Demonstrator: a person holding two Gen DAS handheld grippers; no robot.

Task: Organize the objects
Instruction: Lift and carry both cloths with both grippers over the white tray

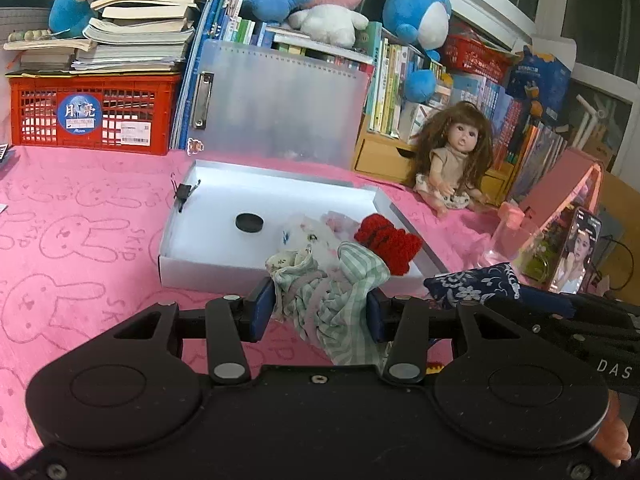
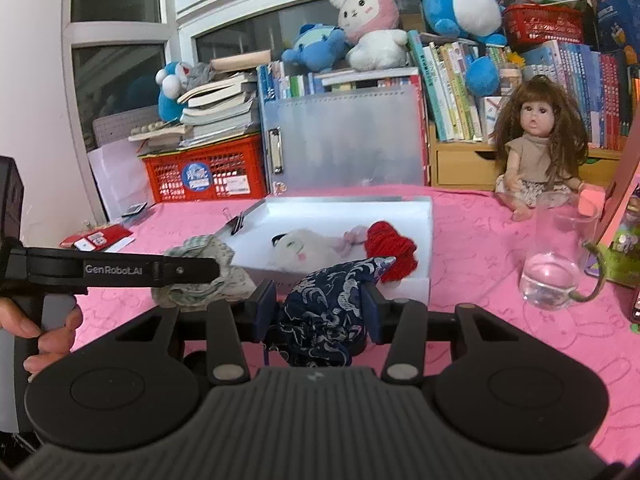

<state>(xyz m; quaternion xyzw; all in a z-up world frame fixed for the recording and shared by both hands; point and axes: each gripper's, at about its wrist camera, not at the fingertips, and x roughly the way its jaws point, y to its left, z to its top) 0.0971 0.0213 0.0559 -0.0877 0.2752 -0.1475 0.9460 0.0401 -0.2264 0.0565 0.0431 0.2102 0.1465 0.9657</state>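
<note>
Two bundles of cloth are up off the table at once: the left gripper [image 1: 321, 309] has its jaws clamped on a green checked cloth pouch [image 1: 336, 300] at the lower centre of its view, while the right gripper [image 2: 320, 309] squeezes a navy patterned pouch [image 2: 326, 312] in the same spot of its own frame. Ahead, mid-frame, sits the white box [image 1: 208, 268] on the pink tablecloth [image 1: 80, 240], already holding a red knitted piece [image 1: 386, 242], a white fluffy toy [image 2: 304, 250] and a black disc [image 1: 249, 223], with a binder clip [image 1: 183, 192] on its far left rim. This looks like the carrying step, both pouches heading for the box. Next up, by my reading: bring each one over the near wall, find the bare floor left of centre, and release without knocking the glass jug [image 2: 558, 264] at the right.
</note>
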